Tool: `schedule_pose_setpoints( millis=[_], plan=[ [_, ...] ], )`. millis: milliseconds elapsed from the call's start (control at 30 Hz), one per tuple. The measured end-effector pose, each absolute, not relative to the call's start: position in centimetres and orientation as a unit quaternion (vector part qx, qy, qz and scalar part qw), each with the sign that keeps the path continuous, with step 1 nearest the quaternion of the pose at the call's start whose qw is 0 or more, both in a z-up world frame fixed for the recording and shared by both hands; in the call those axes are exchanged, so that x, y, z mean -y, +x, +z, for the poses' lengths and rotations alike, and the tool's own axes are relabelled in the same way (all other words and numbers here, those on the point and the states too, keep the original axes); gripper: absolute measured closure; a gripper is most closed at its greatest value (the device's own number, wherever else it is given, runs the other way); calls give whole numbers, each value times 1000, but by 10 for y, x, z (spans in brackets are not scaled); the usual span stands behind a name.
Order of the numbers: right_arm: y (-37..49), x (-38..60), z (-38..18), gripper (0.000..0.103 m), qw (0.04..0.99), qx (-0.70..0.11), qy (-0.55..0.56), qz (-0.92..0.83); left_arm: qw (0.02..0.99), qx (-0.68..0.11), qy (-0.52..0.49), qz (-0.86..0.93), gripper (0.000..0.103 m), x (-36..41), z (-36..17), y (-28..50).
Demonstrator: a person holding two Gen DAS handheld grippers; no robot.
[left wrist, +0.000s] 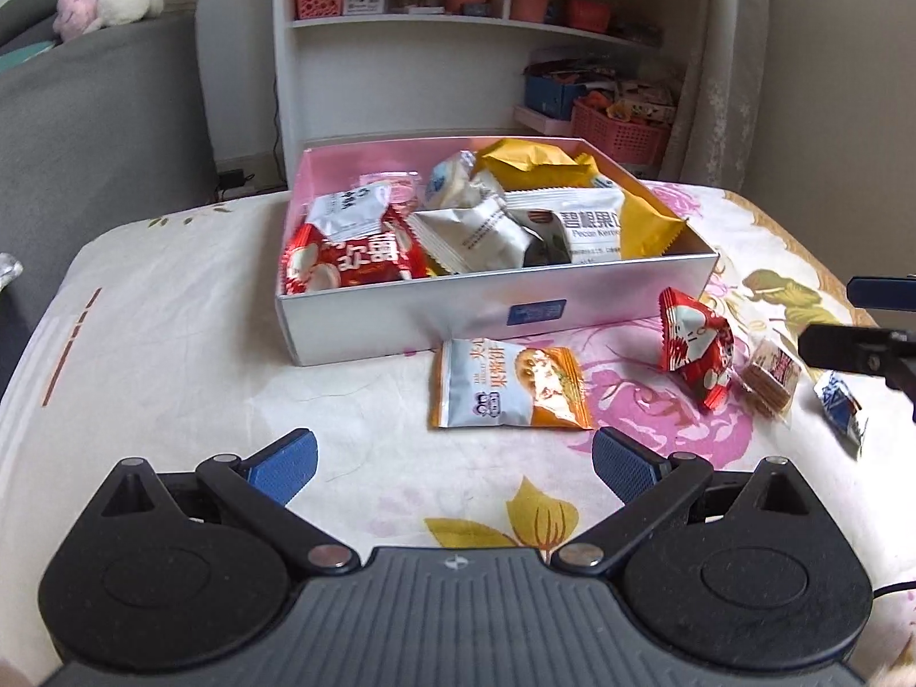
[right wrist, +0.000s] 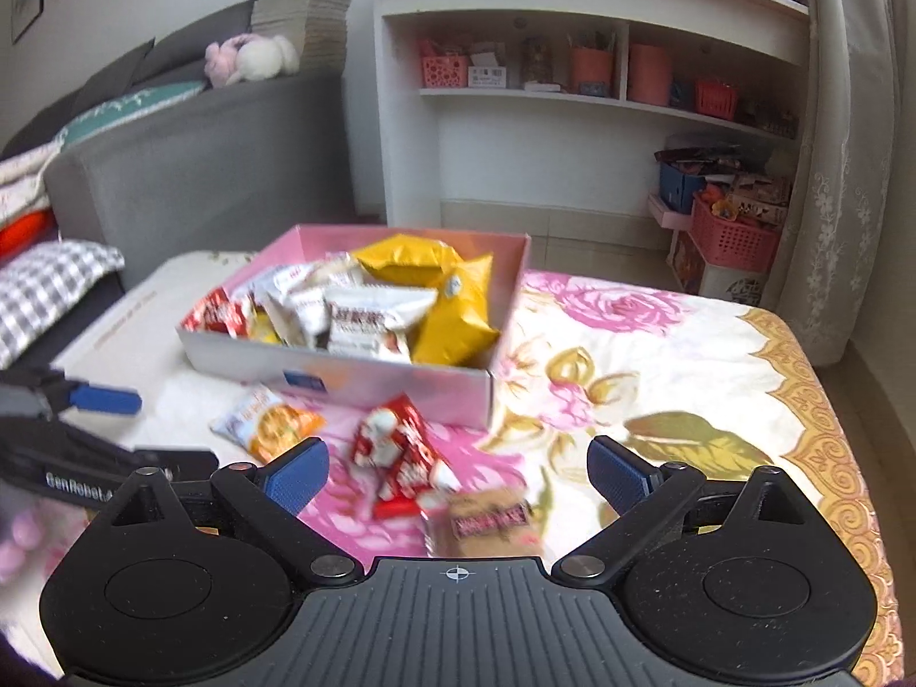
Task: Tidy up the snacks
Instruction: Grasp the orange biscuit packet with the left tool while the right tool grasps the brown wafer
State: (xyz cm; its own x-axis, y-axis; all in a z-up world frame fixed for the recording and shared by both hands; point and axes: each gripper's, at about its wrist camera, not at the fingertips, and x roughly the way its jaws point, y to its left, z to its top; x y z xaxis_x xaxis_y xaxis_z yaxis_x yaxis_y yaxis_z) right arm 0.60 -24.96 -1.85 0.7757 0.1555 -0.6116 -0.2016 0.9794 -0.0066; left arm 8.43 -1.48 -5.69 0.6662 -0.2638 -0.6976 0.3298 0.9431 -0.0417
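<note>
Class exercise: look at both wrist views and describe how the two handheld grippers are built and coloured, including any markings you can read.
Both the left gripper and the right gripper share one build: a ribbed dark grey body, two rounded black housings, black link arms with silver pivot pins, and blue textured finger pads. A small white crosshair mark sits on each body. In the right view, white "GenRobot" lettering shows on the left gripper's side.

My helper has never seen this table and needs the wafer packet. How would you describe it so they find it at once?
Start at the open box of snacks on the floral tablecloth. Four packets lie loose on the cloth in front of it; beside the red and white packet, on the side away from the orange and white one, is the wafer packet. It alone is clear, showing stacked brown wafers.
</note>
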Motion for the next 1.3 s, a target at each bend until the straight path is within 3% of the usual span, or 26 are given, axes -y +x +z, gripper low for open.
schedule_pose_setpoints(
  millis=[433, 933, 1033, 1300],
  plan=[
    [-13, 278, -68, 3, 905, -388, -127, 115, 917, -347, 69, -182, 0, 27, -82, 89],
    [22, 284, -75, 0, 909, -400, -52, 107, 923, -347, 49, -160, 2, 41, -80, 108],
    [30, 275, -73, 0, 908, -400, -66, 105, 923, -345, 55, -162, 8, 42, -80, 107],
    [40, 255, -71, 2, 910, -391, -97, 101, 917, -350, 68, -176, 36, 51, -74, 110]
  ],
)
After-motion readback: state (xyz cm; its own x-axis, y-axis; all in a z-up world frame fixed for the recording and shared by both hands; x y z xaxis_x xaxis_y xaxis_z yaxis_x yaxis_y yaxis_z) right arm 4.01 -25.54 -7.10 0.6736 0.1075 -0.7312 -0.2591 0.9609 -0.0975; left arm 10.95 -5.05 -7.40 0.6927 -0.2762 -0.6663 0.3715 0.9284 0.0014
